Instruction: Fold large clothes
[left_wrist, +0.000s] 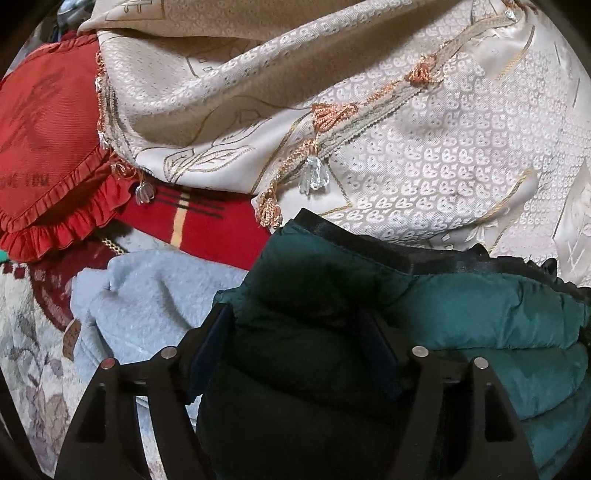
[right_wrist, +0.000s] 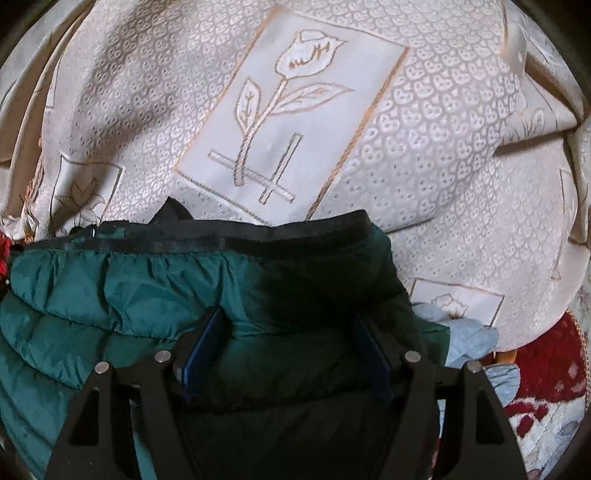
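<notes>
Item 1, far left of your left wrist view: red ruffled cushion (left_wrist: 48, 155), lying on a cream floral carpet with dark red patches (left_wrist: 22, 314). Beside it, a red striped blanket (left_wrist: 195, 225), partly under the cloth behind.

Item 2: pale blue fleece garment (left_wrist: 147, 295), crumpled just left of your left gripper (left_wrist: 295, 336).

Item 3, the task's thing: dark green quilted puffer jacket with a black collar band (left_wrist: 461, 306), bunched in front of both grippers, its collar edge against the cloth behind. Your left jaws stand wide apart with a puffed fold of it between them; whether the pads press on it, the shadow hides.

Item 4: cream satin cloth with heart weave, orange tassels and glass beads (left_wrist: 406, 155), draped over something bulky behind the jacket.

Item 5, right wrist view: right gripper (right_wrist: 291, 343), jaws likewise wide apart astride a dark fold of the jacket (right_wrist: 129, 288); contact cannot be told.

Risks: the slick, springy shell may slide out of a loose hold, undoing the fold. The fleece lies close enough to be caught up with it. The beaded fringe could snag the collar.

Surface: soft, uneven carpet, no worktop in view. Room: crowded with textiles, dim near the jaws.
</notes>
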